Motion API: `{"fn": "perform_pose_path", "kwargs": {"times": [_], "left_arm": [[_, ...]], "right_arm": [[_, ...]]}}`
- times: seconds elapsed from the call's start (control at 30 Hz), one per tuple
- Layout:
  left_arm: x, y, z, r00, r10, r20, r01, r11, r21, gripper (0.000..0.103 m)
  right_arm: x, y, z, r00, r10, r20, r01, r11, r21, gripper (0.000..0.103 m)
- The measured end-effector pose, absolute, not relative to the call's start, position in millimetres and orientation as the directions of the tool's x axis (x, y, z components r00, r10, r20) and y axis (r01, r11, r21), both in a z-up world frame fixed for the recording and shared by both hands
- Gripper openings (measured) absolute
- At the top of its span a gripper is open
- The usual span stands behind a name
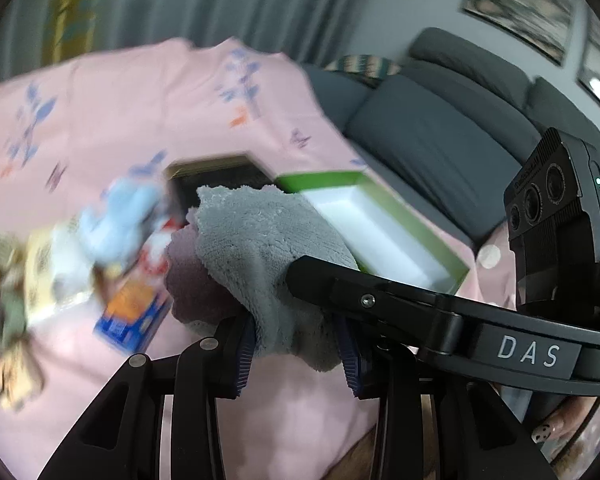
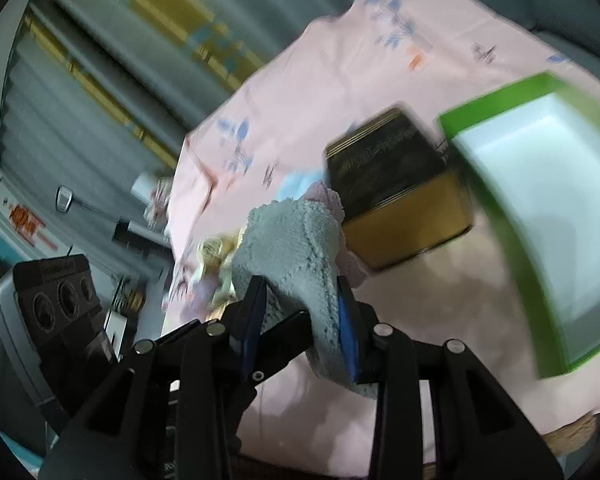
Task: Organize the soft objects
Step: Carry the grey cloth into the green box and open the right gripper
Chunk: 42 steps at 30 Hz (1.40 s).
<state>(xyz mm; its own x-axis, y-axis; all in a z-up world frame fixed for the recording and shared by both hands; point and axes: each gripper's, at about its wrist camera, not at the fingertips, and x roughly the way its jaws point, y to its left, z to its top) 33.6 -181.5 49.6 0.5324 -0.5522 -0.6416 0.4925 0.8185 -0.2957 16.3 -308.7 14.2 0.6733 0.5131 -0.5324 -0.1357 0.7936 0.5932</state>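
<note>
Cloth handling: I am judging the grey cloth (image 1: 260,240) to be light, limp and fluffy, so it is going to sag and swing from wherever I am pinching it; nothing fragile about it
Where to hold: I am taking it by the bunched edge, one pinch per gripper, which looks right for keeping it spread between the two hands
Cloth look: it is showing a thick grey microfibre pile with a stitched hem, and a pinkish-mauve face is peeking out on the underside
Left gripper (image 1: 296,354): its blue pads are pressing narrow on a fold of the cloth, which is draping forward over them
Right gripper (image 2: 302,320): its fingers are also pinching narrow on the cloth, the fabric bulging between the pads and hanging below them
Cloth place: it is hanging clear above the pink tablecloth (image 1: 112,120), just in front of the dark tin (image 2: 396,196) and near the green tray (image 2: 540,216)
Tray: it is sitting empty, white inside, towards the table's right edge beside the tin
Other soft things: a blurred heap of small toys (image 1: 100,232) is lying towards the table's left edge; I cannot tell them apart
</note>
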Motion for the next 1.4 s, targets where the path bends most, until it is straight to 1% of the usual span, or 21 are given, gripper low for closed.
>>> {"fn": "perform_pose_path", "kwargs": {"times": [0.1, 0.27, 0.4, 0.53, 0.73, 0.77, 0.9, 0.93, 0.97, 1.0, 1.03, 1.07, 1.1, 1.13, 1.17, 1.23, 1.33, 1.4], "left_arm": [[41, -209, 59, 0.524, -0.586, -0.619, 0.550, 0.787, -0.279, 0.037], [57, -254, 61, 0.465, -0.650, -0.601, 0.631, 0.719, -0.290, 0.037], [67, -288, 55, 0.403, -0.697, -0.594, 0.676, 0.664, -0.320, 0.037], [74, -314, 44, 0.345, -0.706, -0.619, 0.692, 0.636, -0.341, 0.037], [79, -333, 24, 0.296, -0.691, -0.659, 0.684, 0.636, -0.359, 0.037], [80, -335, 22, 0.292, -0.689, -0.664, 0.681, 0.637, -0.362, 0.037], [81, -340, 15, 0.262, -0.688, -0.677, 0.668, 0.636, -0.387, 0.038], [82, -339, 14, 0.254, -0.688, -0.680, 0.664, 0.635, -0.395, 0.038], [82, -339, 14, 0.246, -0.689, -0.682, 0.663, 0.633, -0.400, 0.039], [81, -338, 15, 0.241, -0.690, -0.682, 0.664, 0.630, -0.403, 0.043], [80, -337, 16, 0.243, -0.690, -0.682, 0.666, 0.630, -0.400, 0.053], [78, -335, 18, 0.250, -0.689, -0.681, 0.667, 0.632, -0.394, 0.058], [77, -333, 20, 0.260, -0.687, -0.679, 0.668, 0.636, -0.387, 0.067], [75, -330, 22, 0.271, -0.687, -0.675, 0.667, 0.639, -0.383, 0.072], [73, -326, 25, 0.279, -0.690, -0.667, 0.667, 0.639, -0.382, 0.074], [67, -318, 34, 0.292, -0.699, -0.653, 0.670, 0.637, -0.381, 0.079], [60, -304, 43, 0.327, -0.690, -0.645, 0.663, 0.654, -0.364, 0.085], [55, -289, 50, 0.345, -0.695, -0.631, 0.657, 0.659, -0.367, 0.086]], "right_arm": [[15, -333, 28, 0.737, 0.450, -0.503, -0.090, 0.804, 0.588, 0.034], [6, -382, 32, 0.805, 0.362, -0.470, 0.001, 0.792, 0.611, 0.034], [-1, -412, 27, 0.839, 0.260, -0.478, 0.099, 0.790, 0.604, 0.034], [-2, -436, 16, 0.847, 0.191, -0.497, 0.187, 0.768, 0.612, 0.034], [-1, -453, -7, 0.835, 0.148, -0.530, 0.262, 0.739, 0.620, 0.035], [-1, -457, -9, 0.831, 0.140, -0.538, 0.276, 0.737, 0.617, 0.036], [-1, -457, -13, 0.821, 0.107, -0.561, 0.310, 0.742, 0.595, 0.037], [-1, -458, -14, 0.819, 0.102, -0.565, 0.314, 0.743, 0.591, 0.039], [-2, -457, -13, 0.818, 0.097, -0.567, 0.317, 0.747, 0.585, 0.047], [-3, -457, -13, 0.819, 0.093, -0.567, 0.317, 0.749, 0.582, 0.054], [-5, -457, -11, 0.824, 0.085, -0.560, 0.317, 0.751, 0.579, 0.064], [-7, -457, -9, 0.829, 0.077, -0.554, 0.316, 0.752, 0.578, 0.069], [-9, -457, -7, 0.835, 0.070, -0.546, 0.314, 0.755, 0.576, 0.070], [-11, -457, -4, 0.839, 0.063, -0.540, 0.312, 0.757, 0.574, 0.072], [-12, -456, -1, 0.843, 0.055, -0.535, 0.312, 0.760, 0.570, 0.077], [-18, -453, 6, 0.853, 0.043, -0.521, 0.306, 0.768, 0.563, 0.082], [-24, -445, 15, 0.858, 0.039, -0.512, 0.292, 0.784, 0.548, 0.085], [-28, -438, 21, 0.858, 0.029, -0.514, 0.289, 0.799, 0.528, 0.087]]}}
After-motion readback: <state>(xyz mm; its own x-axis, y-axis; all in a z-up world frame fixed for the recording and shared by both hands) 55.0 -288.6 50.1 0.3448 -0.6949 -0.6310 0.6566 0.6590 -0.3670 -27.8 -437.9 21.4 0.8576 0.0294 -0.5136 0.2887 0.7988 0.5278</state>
